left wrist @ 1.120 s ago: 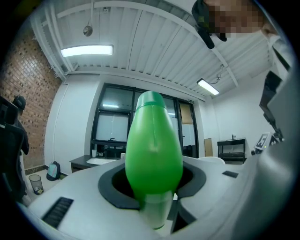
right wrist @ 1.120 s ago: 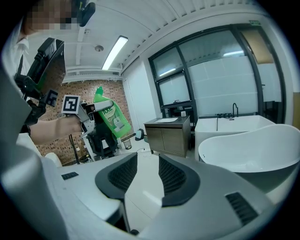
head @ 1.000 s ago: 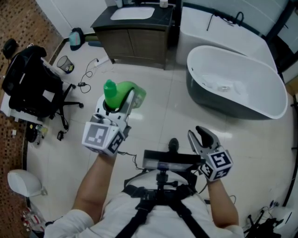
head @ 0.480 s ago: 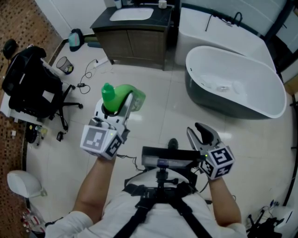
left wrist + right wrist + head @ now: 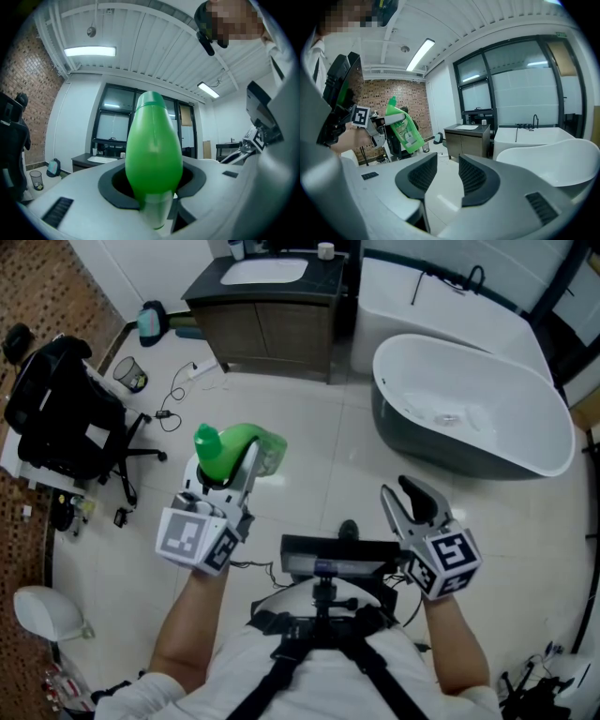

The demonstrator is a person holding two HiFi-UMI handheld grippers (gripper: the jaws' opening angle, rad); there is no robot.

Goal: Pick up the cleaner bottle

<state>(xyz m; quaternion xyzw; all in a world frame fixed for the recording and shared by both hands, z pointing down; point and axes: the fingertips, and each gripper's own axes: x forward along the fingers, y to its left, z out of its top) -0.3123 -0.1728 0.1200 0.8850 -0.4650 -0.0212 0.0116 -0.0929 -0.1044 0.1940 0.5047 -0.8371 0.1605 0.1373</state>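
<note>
A green cleaner bottle [image 5: 232,447] hangs in the air above the floor, gripped near its base by my left gripper [image 5: 225,468], which is shut on it. In the left gripper view the bottle [image 5: 153,150] fills the space between the dark pads and points away from the camera. From the right gripper view the bottle [image 5: 404,127] shows tilted, with a white label, held in the left gripper [image 5: 377,125] at the left. My right gripper [image 5: 413,504] is at the lower right of the head view; its jaws [image 5: 447,176] stand apart with nothing between them.
A white bathtub [image 5: 525,451] stands at the right. At the far middle is a dark vanity with a sink [image 5: 267,310]. A black office chair [image 5: 66,409], a waste bin [image 5: 132,370] and loose cables [image 5: 178,390] lie at the left. A black chest rig [image 5: 337,563] sits between my arms.
The left gripper has carried the bottle a little to the left and nearer to the person. The right gripper has risen slightly, its jaws unchanged.
</note>
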